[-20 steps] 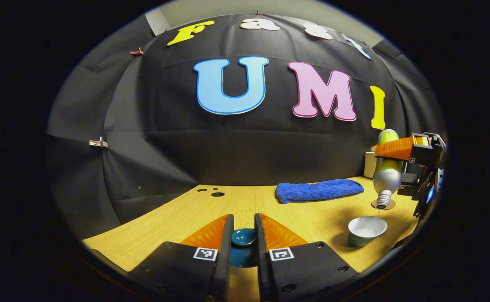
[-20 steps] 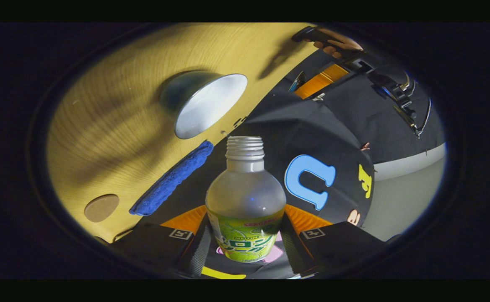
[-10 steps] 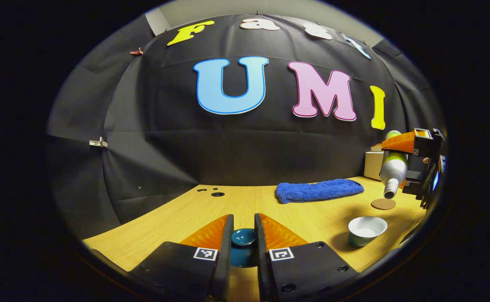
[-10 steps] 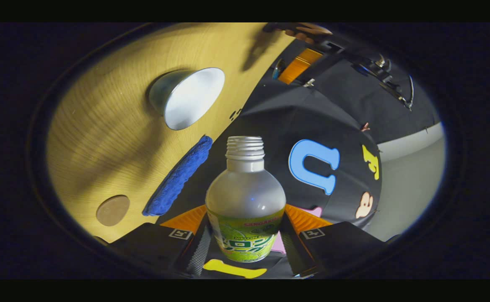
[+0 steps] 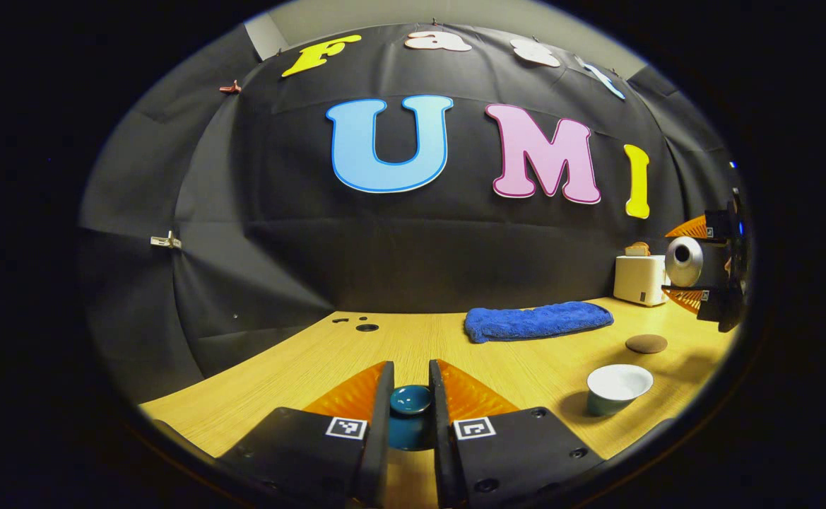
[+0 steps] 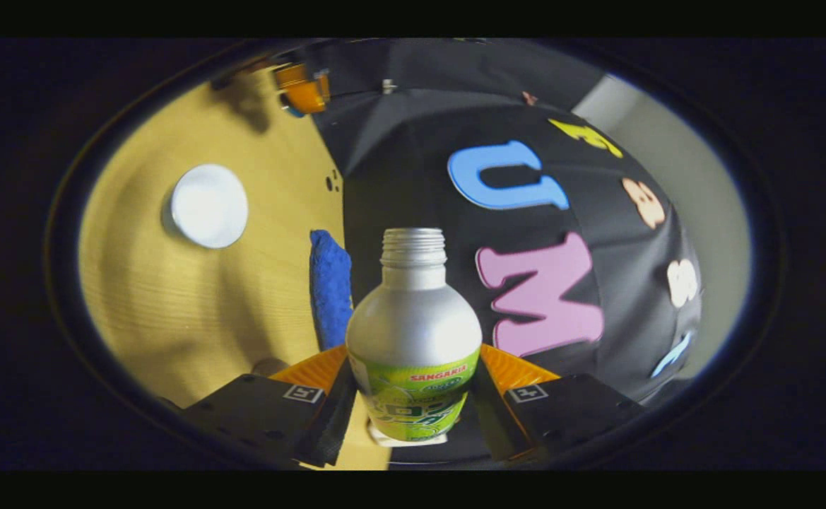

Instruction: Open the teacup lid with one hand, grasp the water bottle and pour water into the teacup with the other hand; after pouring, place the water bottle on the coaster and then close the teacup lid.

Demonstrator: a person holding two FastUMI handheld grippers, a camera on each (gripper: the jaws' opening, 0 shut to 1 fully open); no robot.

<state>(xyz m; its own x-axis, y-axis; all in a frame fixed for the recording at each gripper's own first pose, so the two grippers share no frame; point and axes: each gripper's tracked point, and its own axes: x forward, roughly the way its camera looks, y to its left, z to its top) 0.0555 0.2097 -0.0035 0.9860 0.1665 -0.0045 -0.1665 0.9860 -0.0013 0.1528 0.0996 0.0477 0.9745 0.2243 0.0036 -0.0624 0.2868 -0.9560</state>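
A light wooden desk (image 5: 413,339) with a visible grain stands against a black cloth wall (image 5: 278,212). Near the desk's back edge sits a round cable hole (image 5: 367,327). Above the cloth, a strip of pale grey wall (image 5: 356,14) shows.

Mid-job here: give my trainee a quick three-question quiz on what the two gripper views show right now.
1. True or false: the teacup stands with its lid on.
2. What does the right gripper hold?
A. blue towel
B. water bottle
C. toaster
3. Fill in: the left gripper is closed on the teacup ____.

Key:
1. False; the teacup is open, and the lid is in the left gripper.
2. B, the water bottle.
3. lid.
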